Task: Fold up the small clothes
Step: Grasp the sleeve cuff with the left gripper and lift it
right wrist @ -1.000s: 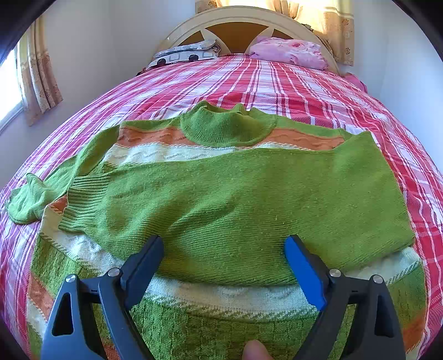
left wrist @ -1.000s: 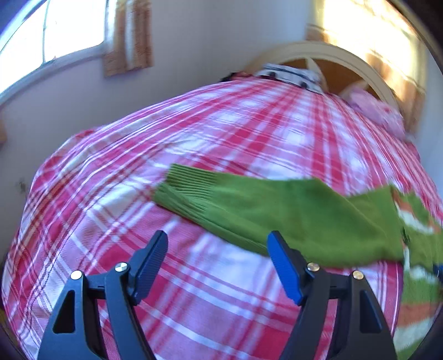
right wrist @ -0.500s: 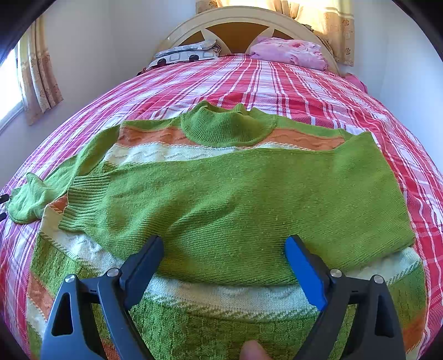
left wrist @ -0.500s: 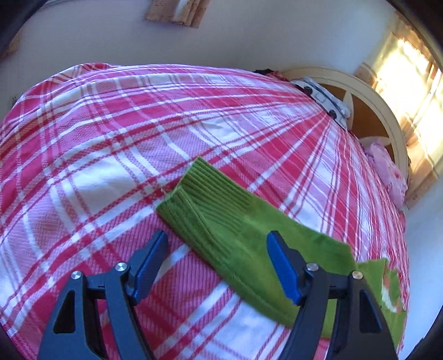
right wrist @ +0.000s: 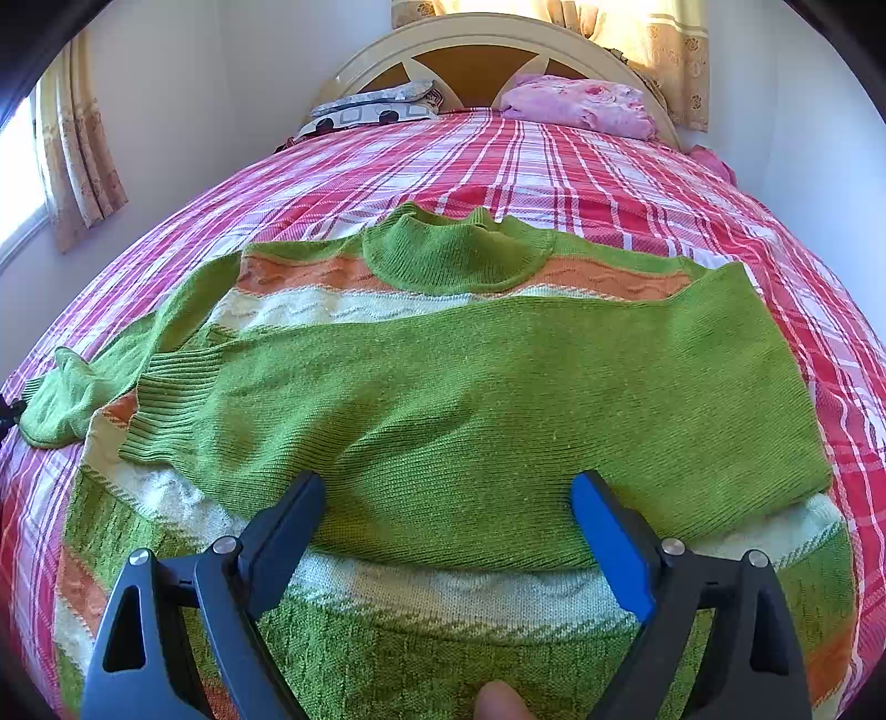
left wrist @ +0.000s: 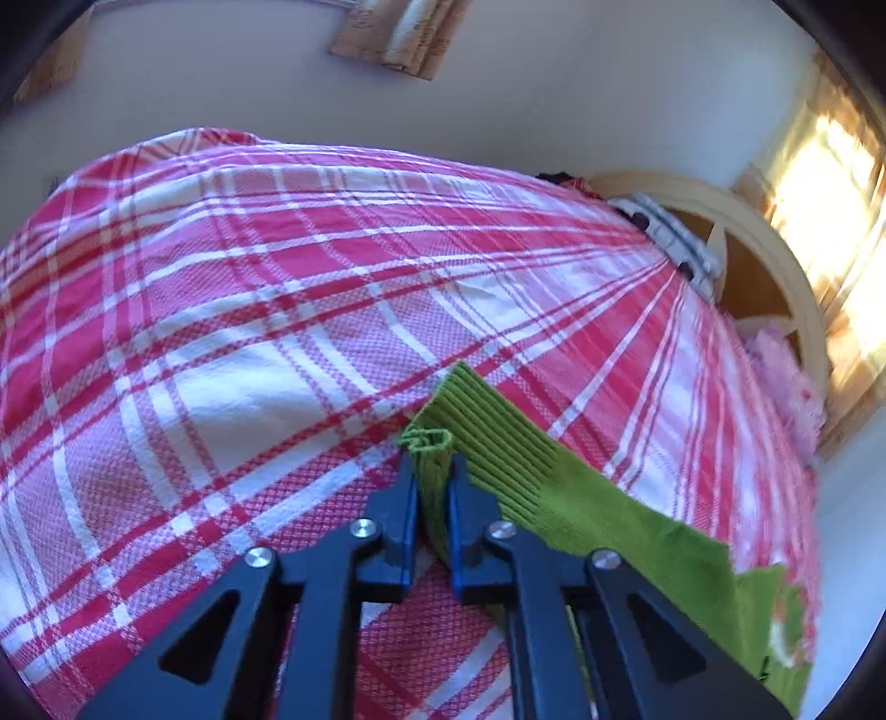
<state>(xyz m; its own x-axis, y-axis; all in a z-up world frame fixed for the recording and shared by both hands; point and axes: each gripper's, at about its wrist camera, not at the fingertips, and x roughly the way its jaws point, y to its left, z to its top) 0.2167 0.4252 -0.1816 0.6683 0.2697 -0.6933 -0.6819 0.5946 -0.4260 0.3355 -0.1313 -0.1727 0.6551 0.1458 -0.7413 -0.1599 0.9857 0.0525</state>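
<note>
**Pinching the sleeve cuff on the plaid bed**

Clamped together, the fingers of the left gripper (left wrist: 432, 468) hold the ribbed cuff (left wrist: 487, 432) of the green sweater's (right wrist: 498, 387) left-hand sleeve, bunching a small fold of knit between the blue pads. From there the sleeve runs back to the right across the red-and-white plaid bedspread (left wrist: 221, 332), toward the sweater's body at the lower right edge of the left wrist view.

The right gripper (right wrist: 448, 509) hangs over the lower part of the sweater with its fingers wide apart, holding nothing. The sweater lies flat on the bed, collar (right wrist: 454, 255) toward the headboard (right wrist: 487, 50), with orange, cream and green bands. Its other sleeve is folded across the chest, ribbed cuff ending near the left side. Two pillows, one grey-patterned (right wrist: 371, 108) and one pink (right wrist: 581, 102), rest against the headboard.
</note>
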